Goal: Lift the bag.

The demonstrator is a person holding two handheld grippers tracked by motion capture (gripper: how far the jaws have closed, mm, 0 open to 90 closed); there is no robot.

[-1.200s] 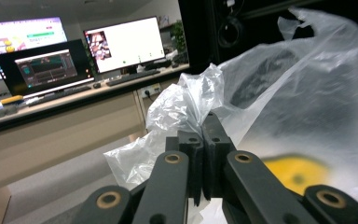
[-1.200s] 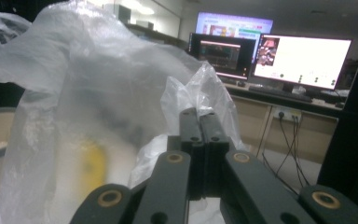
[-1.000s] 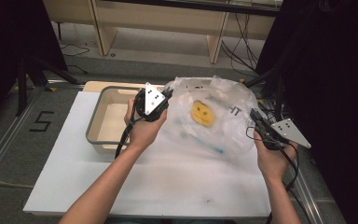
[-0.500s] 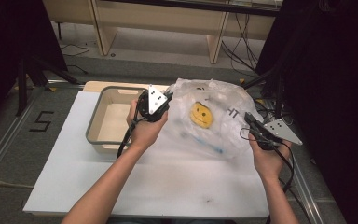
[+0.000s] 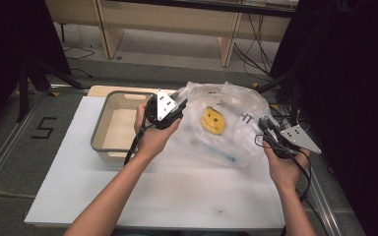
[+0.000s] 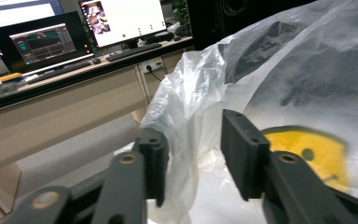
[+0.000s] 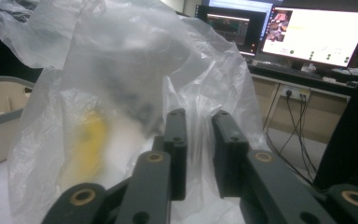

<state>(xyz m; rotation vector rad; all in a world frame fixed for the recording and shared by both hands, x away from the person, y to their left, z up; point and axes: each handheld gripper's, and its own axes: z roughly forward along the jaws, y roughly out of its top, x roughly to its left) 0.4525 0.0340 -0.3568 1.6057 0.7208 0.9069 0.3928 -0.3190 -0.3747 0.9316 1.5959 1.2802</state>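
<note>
Two black grippers work on one clear plastic bag (image 5: 226, 123) that lies crumpled on the white table (image 5: 78, 172), toward its far right corner. Nearest us, our right gripper (image 5: 266, 130) sits at the bag's right edge, a grey three-cornered plate on its top. In the right gripper view its ribbed, blocky jaws have just been opening and stand a little apart, with a fold of the thin film (image 7: 196, 140) hanging in the gap; we cannot see the pads pressing on it. Farther in, our left gripper (image 5: 179, 105) is at the bag's left edge, and its jaws too have just been opening. In the left gripper view they stand clearly apart with a wrinkled, gathered flap of film (image 6: 191, 140) between them, not squeezed.

The bag is glossy, creased and half see-through, spread roughly across the table from left to right, its puffed top toward the far edge. Inside lies a round yellow smiley-face piece (image 5: 212, 120), crisp from above and in the left gripper view (image 6: 317, 154), a mere yellow blur through the film in the right gripper view (image 7: 86, 140).

Left of the bag, at the table's far edge, stands a rectangular grey-rimmed bin (image 5: 101, 140) with a pale inside. Both gripper views show lit monitors (image 7: 317, 37) on a far desk.
</note>
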